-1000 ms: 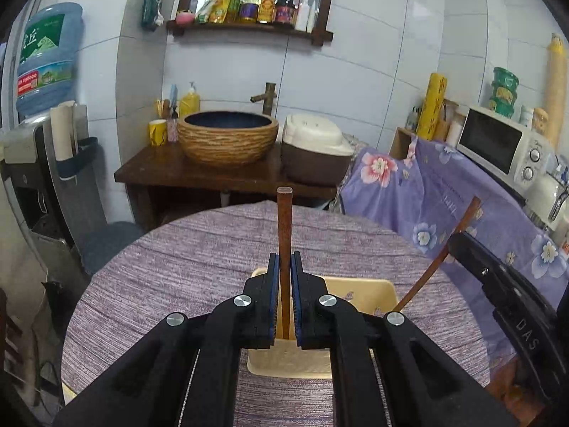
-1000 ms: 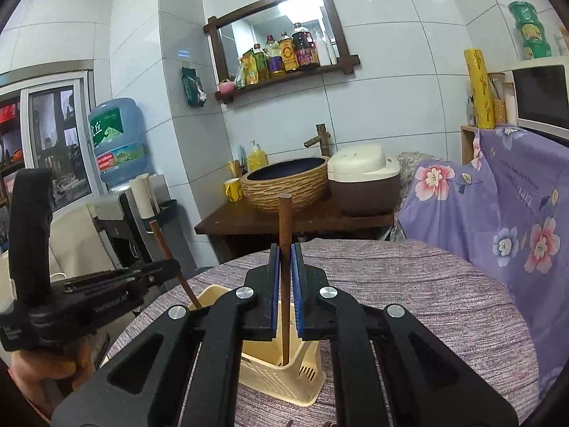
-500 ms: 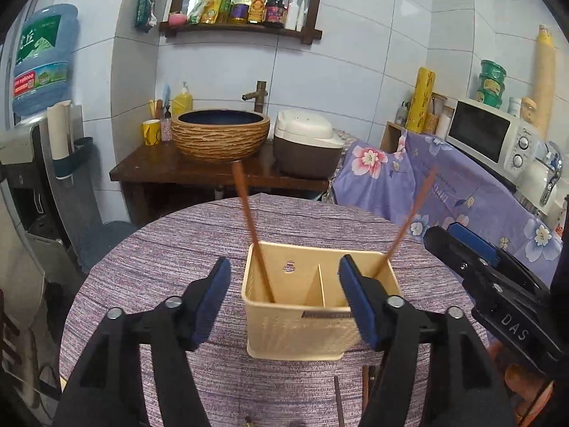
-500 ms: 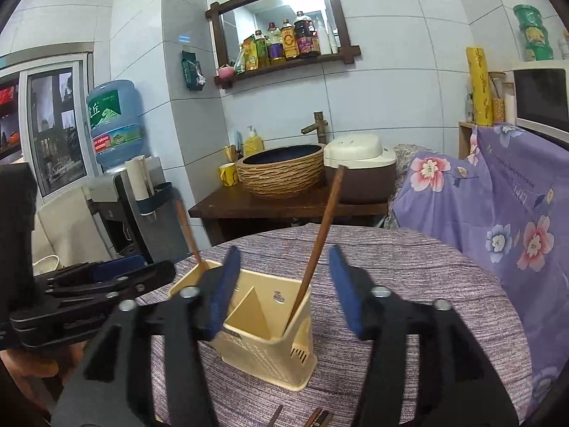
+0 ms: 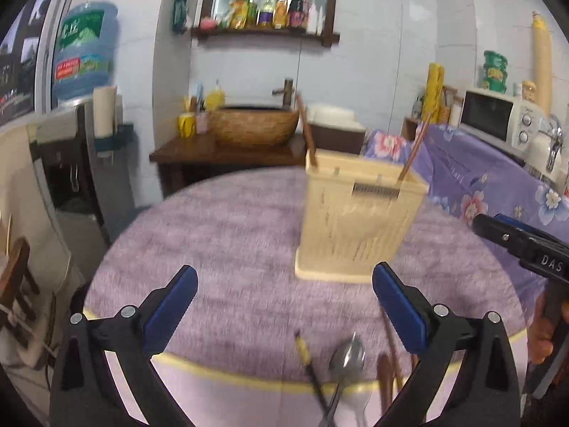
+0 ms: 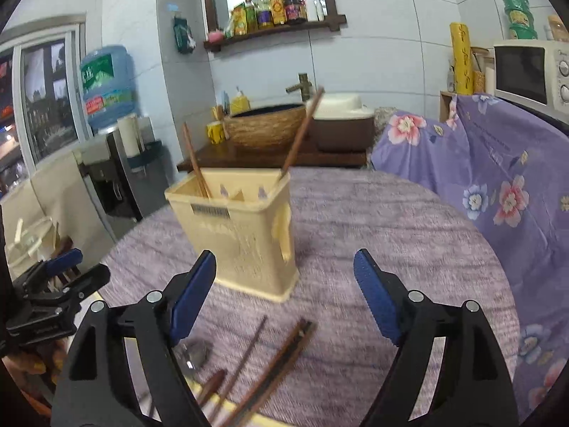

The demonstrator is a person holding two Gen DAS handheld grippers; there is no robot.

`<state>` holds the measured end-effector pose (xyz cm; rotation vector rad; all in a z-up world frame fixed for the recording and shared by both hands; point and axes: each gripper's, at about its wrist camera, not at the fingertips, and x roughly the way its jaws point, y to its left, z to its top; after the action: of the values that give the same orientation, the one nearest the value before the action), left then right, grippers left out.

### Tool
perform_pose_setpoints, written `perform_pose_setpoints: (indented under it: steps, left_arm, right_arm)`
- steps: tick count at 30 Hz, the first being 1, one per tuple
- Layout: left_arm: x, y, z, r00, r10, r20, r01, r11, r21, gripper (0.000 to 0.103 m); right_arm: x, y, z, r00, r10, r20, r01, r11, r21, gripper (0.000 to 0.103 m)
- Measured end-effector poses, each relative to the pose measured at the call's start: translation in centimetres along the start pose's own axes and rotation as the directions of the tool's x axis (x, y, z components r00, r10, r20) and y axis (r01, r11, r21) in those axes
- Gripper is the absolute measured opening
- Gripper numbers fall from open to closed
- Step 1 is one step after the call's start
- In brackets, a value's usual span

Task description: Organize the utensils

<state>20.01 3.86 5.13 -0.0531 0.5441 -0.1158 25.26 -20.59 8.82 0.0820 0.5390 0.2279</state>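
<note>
A cream plastic utensil holder (image 5: 359,224) stands on the round purple table (image 5: 227,235); it also shows in the right wrist view (image 6: 238,235). Two brown chopsticks lean in it, one in the left compartment (image 6: 195,163) and one in the right (image 6: 302,131). My left gripper (image 5: 284,299) is open and empty, near the table's front edge. My right gripper (image 6: 284,284) is open and empty, in front of the holder. Loose brown chopsticks (image 6: 277,363) and a metal spoon (image 5: 346,359) lie at the table's near edge.
A flowered purple cloth (image 6: 498,178) covers the counter on the right, with a microwave (image 5: 498,121) on it. A wooden stand with a woven basin (image 5: 254,128) and a rice cooker (image 6: 341,121) is behind the table. A water dispenser (image 5: 81,114) stands left.
Both grippers opened, let go of their chopsticks into the holder, and pulled back and down toward the table's near edge. The chopsticks now lean in the holder.
</note>
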Motion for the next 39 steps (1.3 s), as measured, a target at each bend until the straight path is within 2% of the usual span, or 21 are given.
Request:
perform_pose_setpoints:
  steps: [4,6,8,11,21,24,28,30,33,36,39]
  left_arm:
    - [0.5,0.8,-3.4,0.992,0.012,-0.123,-0.011,1.0,0.01,0.097]
    - [0.3,1.0,-4.7,0.987,-0.008,-0.163,0.009,1.0,0.003,0.095]
    - [0.1,0.9,-5.6,0.981,-0.016,-0.192,0.018,1.0,0.011,0.081]
    - [-0.4,0.1,-7.1,0.974,-0.002,-0.226,0.019,0.997,0.074,0.068]
    - [-0.4,-1.5,-10.5,0.942,-0.032,-0.333,0.087,0.985,0.151,0.042]
    - [-0.4,-1.6,-11.2,0.935,-0.029,-0.352,0.094,0.981,0.169,0.038]
    - [-0.6,-2.2,-11.8,0.935,-0.022,-0.353,0.1,0.974,0.204,0.037]
    - [-0.4,-2.3,-11.6,0.935,-0.032,-0.353,0.11,0.972,0.205,0.032]
    - [0.1,-2.6,-11.3,0.935,-0.029,-0.353,0.112,0.97,0.215,0.018]
    - [0.4,-3.2,-11.2,0.934,-0.027,-0.357,0.116,0.966,0.23,0.014]
    - [0.4,-3.1,-11.0,0.94,-0.036,-0.339,0.109,0.974,0.197,0.014]
  right_arm:
    - [-0.2,-0.9,-3.8,0.997,-0.024,-0.069,0.026,0.999,0.021,0.08]
    - [-0.2,-1.2,-5.6,0.994,-0.038,-0.104,0.041,0.999,0.023,0.08]
    - [-0.3,-1.4,-7.1,0.991,-0.045,-0.129,0.049,0.998,0.029,0.08]
    - [-0.3,-1.6,-8.8,0.986,-0.045,-0.159,0.053,0.998,0.042,0.08]
    - [-0.5,-1.4,-10.0,0.983,-0.03,-0.18,0.041,0.998,0.056,0.08]
    - [-0.4,-1.2,-10.1,0.982,-0.02,-0.185,0.032,0.998,0.06,0.08]
    - [-0.2,-1.2,-10.3,0.981,-0.009,-0.192,0.023,0.997,0.071,0.08]
    - [-0.2,-1.2,-10.3,0.981,-0.008,-0.194,0.023,0.997,0.075,0.08]
    - [-0.2,-1.2,-10.4,0.98,-0.003,-0.197,0.02,0.996,0.085,0.08]
    - [-0.3,-1.4,-10.5,0.98,-0.005,-0.2,0.024,0.995,0.092,0.08]
    - [-0.2,-1.6,-10.5,0.979,-0.006,-0.204,0.027,0.995,0.099,0.08]
